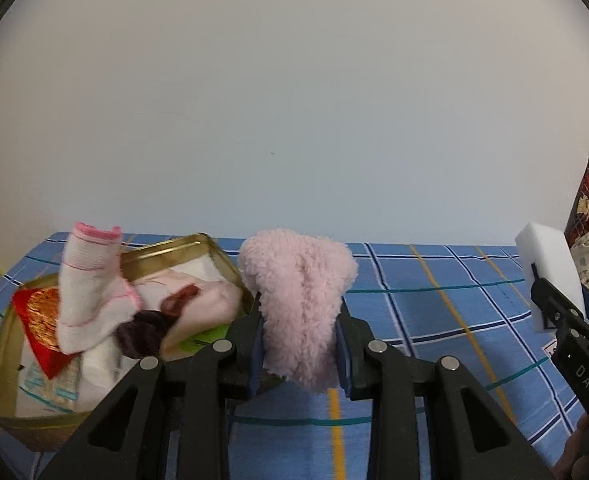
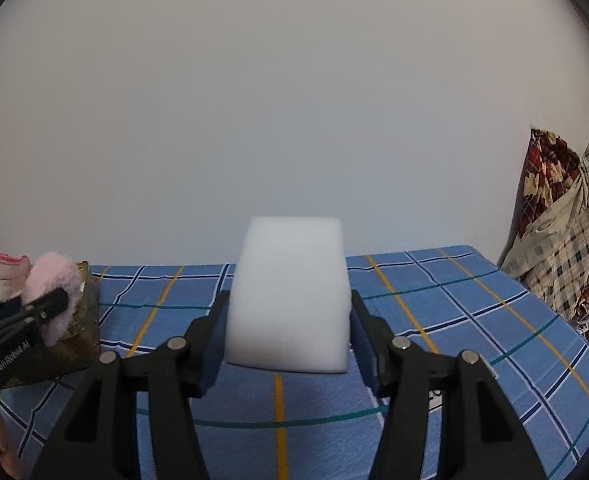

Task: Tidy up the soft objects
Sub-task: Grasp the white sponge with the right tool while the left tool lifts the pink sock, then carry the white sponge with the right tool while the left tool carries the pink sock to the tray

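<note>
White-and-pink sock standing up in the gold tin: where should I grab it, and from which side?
Grip the sock near its pink-edged cuff, coming from above. That end stands upright, clear of the gold tin rim, while its lower part is tangled among the other items.

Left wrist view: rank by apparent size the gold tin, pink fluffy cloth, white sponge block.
1. gold tin, widest.
2. pink fluffy cloth, held in the left gripper; close to the camera, so likely inflated.
3. white sponge block, partly hidden at the edge.
</note>
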Motion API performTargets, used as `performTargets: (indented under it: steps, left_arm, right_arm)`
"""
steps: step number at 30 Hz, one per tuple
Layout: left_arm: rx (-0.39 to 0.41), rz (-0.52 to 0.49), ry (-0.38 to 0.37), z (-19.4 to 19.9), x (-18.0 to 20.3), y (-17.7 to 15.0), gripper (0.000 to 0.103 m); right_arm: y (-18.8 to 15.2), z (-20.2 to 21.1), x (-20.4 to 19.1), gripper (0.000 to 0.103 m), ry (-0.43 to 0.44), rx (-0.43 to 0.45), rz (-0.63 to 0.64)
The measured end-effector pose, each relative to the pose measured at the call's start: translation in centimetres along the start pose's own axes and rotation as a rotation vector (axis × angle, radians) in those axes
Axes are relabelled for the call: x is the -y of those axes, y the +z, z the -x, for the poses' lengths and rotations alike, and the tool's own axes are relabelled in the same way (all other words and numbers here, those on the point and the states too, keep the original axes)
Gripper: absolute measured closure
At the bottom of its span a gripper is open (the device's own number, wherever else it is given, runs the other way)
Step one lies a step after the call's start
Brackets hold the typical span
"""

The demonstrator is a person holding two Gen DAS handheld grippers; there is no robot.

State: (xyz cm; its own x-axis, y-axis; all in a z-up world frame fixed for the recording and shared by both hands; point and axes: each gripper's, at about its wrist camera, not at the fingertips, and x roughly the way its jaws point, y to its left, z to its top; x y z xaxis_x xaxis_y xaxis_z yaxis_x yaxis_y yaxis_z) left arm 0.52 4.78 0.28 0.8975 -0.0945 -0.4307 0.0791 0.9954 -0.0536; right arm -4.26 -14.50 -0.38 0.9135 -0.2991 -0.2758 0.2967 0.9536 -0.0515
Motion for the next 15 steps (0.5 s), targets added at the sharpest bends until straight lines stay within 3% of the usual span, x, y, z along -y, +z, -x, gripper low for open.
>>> performTargets:
  steps: [7,15]
  left_arm:
    - [0.007,0.026,0.039,0.5,-2.8,0.4,0.071]
    - [0.024,0.052,0.084,1.0,-6.5,1.1,0.071]
  right_arm:
    - [-0.1,0.0,-2.0,0.047,0.025,-0.016,0.044]
    - [0.2,0.2,-6.4,0.047,0.119,-0.014,0.066]
